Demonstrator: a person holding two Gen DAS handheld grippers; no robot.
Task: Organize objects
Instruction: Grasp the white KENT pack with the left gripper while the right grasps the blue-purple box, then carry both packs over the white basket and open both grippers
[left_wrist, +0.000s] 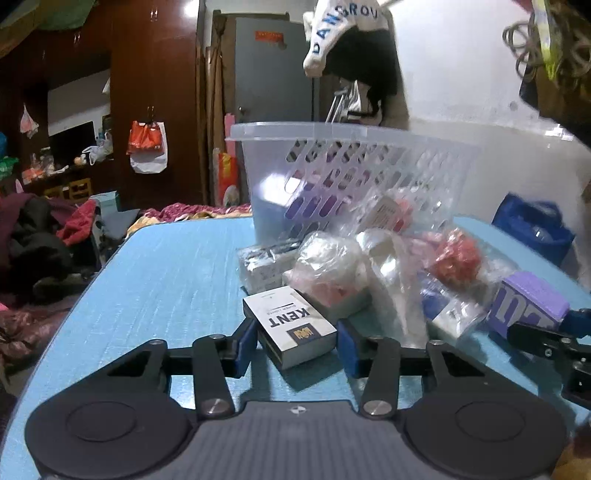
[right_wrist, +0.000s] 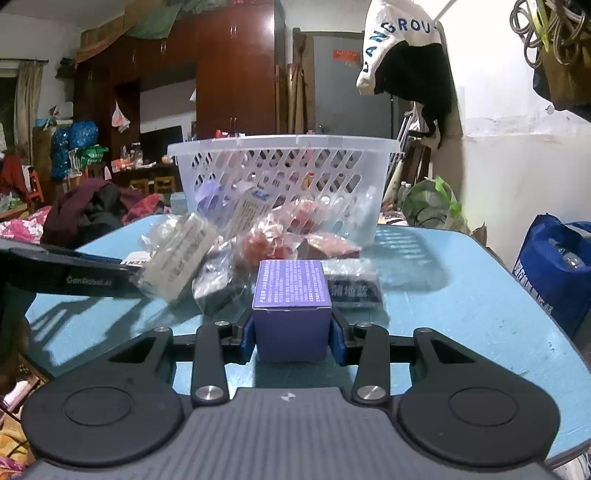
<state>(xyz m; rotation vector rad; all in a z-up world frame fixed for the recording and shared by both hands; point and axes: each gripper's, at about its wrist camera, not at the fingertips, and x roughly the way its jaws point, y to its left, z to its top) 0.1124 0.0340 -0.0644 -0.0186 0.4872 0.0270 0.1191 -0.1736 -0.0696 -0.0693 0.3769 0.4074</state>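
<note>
both wrist views low over blue table, facing basket; shared: basket, packet pile.

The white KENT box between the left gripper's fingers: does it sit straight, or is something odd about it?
The KENT box lies askew, turned diagonally between the left gripper pads, one corner toward the camera, so they meet its corners rather than flat sides.

One basket on one blue table. One white KENT pack. One purple box. Two grippers: left, right. Several clear bagged items heaped by the basket, overlapping, exact number unclear. One blue bag beside the table.
</note>
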